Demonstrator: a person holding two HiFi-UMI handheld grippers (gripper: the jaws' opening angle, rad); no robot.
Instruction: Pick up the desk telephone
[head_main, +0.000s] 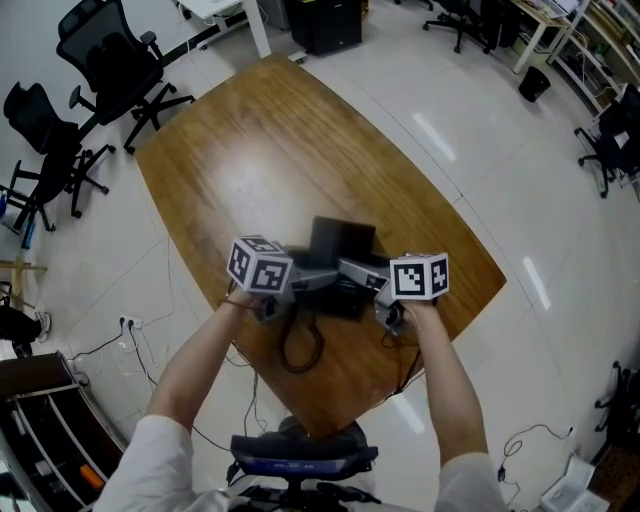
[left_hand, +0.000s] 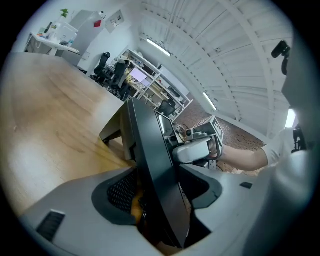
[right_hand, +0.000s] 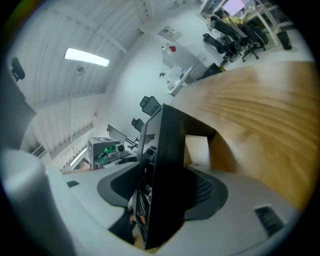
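The black desk telephone (head_main: 340, 262) stands on the wooden table (head_main: 250, 165), near the edge closest to me. My left gripper (head_main: 316, 283) is at the phone's left side and my right gripper (head_main: 364, 286) at its right. In the left gripper view the phone's dark edge (left_hand: 156, 165) stands between the jaws of the left gripper (left_hand: 157, 172), with a sliver of wood showing beside one pad. In the right gripper view the phone's body (right_hand: 167, 165) fills most of the gap of the right gripper (right_hand: 162, 180), its keypad side still apart from the jaw.
A black cord (head_main: 298, 345) loops from the phone toward the table's near edge. Black office chairs (head_main: 115, 60) stand on the floor at the far left, with cables (head_main: 120, 340) on the floor by the table. The opposite gripper (left_hand: 195, 149) shows behind the phone.
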